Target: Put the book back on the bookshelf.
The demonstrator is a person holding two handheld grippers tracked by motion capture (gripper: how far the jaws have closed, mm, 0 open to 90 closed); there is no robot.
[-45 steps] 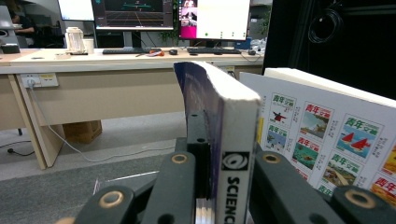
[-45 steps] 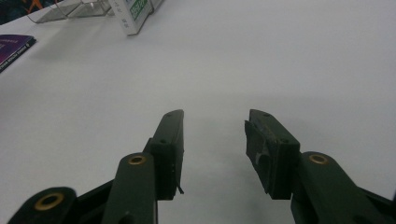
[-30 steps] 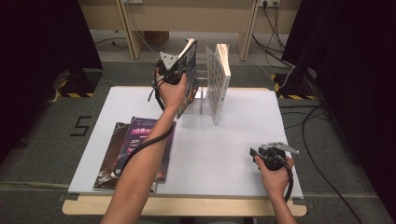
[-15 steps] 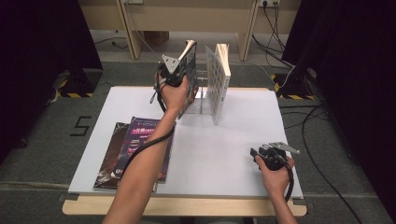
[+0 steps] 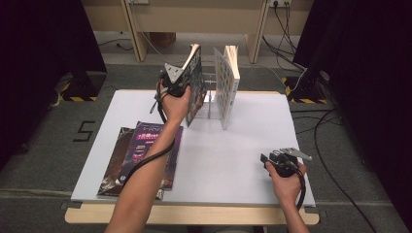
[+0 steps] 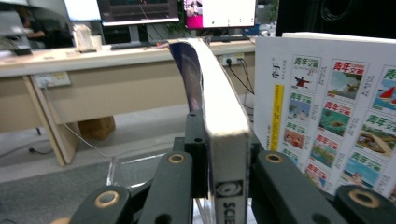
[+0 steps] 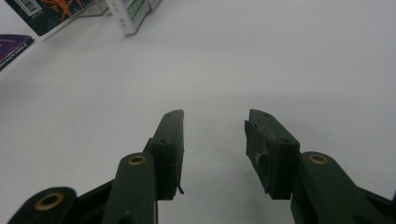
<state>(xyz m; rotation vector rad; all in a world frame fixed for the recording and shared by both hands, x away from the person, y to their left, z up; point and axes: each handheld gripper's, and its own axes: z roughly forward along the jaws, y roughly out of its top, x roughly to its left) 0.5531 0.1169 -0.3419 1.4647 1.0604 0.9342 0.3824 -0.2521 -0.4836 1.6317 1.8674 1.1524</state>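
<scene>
My left gripper (image 5: pixel 183 86) is shut on the spine edge of a dark-covered book (image 5: pixel 195 80), which it holds upright and leaning at the left side of a clear acrylic rack (image 5: pixel 210 104) at the table's far edge. In the left gripper view the book's white page block (image 6: pixel 219 107) rises between the jaws of the left gripper (image 6: pixel 224 163). A white book with a grid of small pictures (image 5: pixel 227 85) (image 6: pixel 336 116) stands upright in the rack just to the right. My right gripper (image 5: pixel 272 159) (image 7: pixel 215 144) rests open and holds nothing near the front right of the white table (image 5: pixel 233 160).
Two dark magazines (image 5: pixel 145 150) lie overlapped flat at the table's front left. A wooden desk frame (image 5: pixel 194 19) and cables stand beyond the far edge. Black curtains flank both sides. The corner of a magazine (image 7: pixel 11 46) appears at the left of the right gripper view.
The left gripper and its book have sunk slightly toward the rack. The right gripper has stayed where it was, still open.
</scene>
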